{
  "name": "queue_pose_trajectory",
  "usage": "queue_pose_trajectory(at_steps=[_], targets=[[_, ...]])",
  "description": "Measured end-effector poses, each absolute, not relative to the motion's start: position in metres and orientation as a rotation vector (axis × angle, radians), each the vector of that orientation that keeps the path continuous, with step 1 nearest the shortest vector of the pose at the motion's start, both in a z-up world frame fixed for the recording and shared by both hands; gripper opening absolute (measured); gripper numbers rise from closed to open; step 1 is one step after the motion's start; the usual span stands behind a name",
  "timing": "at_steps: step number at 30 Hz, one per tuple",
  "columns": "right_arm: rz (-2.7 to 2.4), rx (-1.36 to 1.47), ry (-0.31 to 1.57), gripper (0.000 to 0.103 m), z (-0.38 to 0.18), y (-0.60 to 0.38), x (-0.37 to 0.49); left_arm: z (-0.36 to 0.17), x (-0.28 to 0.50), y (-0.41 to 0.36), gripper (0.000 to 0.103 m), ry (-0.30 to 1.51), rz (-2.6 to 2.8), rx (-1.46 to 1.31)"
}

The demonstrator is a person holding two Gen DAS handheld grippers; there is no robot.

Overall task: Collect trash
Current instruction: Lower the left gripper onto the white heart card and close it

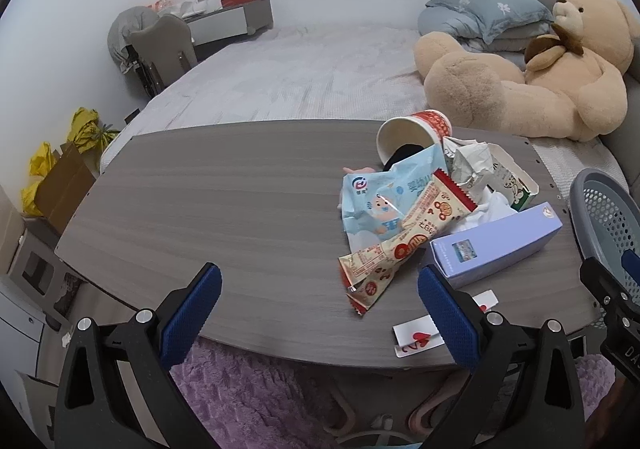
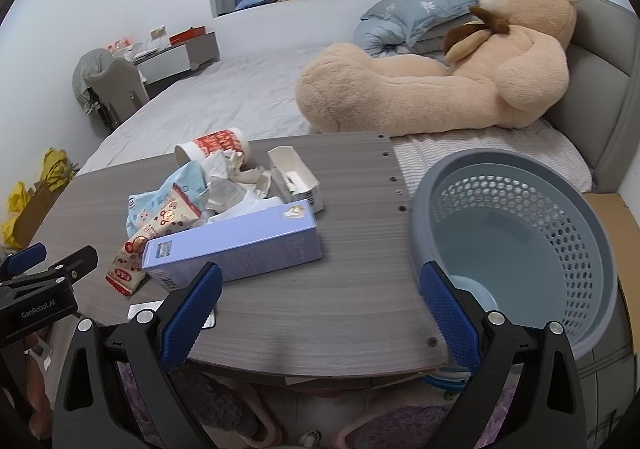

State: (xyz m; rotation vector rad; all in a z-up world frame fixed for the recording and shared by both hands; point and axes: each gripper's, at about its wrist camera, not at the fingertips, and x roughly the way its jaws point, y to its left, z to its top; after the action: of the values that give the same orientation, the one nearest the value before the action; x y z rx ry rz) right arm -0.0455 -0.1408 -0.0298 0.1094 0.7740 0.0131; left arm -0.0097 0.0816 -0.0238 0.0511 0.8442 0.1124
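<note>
Two open grippers — litter beside basket

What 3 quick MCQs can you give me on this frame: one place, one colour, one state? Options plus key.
1. Where is the basket relative to the table?
A. Off its right end
B. On its middle
C. Under the paper cup

2. What colour is the long box nearest the grippers?
A. Red
B. Pale purple-blue
C. Green

3. How does the paper cup stand?
A. Upright
B. Upside down
C. Lying on its side

Key:
1 A: in the right wrist view the basket sits past the table's right edge, with no trash visible in it.
2 B: the box's faces are pale purple-blue in both views.
3 C: the cup's open mouth faces sideways, at the back of the trash pile.

The left gripper and right gripper both have jaws spread wide, holding nothing.
</note>
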Motion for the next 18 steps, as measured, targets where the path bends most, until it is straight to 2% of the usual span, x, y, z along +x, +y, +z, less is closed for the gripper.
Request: queue_pose_trajectory(at_steps=[18], targets=[[0.026, 0.087, 0.839, 0.094, -0.04, -0.122, -0.026, -0.045, -0.008, 0.096, 0.097, 0.895, 0.027, 0.034]])
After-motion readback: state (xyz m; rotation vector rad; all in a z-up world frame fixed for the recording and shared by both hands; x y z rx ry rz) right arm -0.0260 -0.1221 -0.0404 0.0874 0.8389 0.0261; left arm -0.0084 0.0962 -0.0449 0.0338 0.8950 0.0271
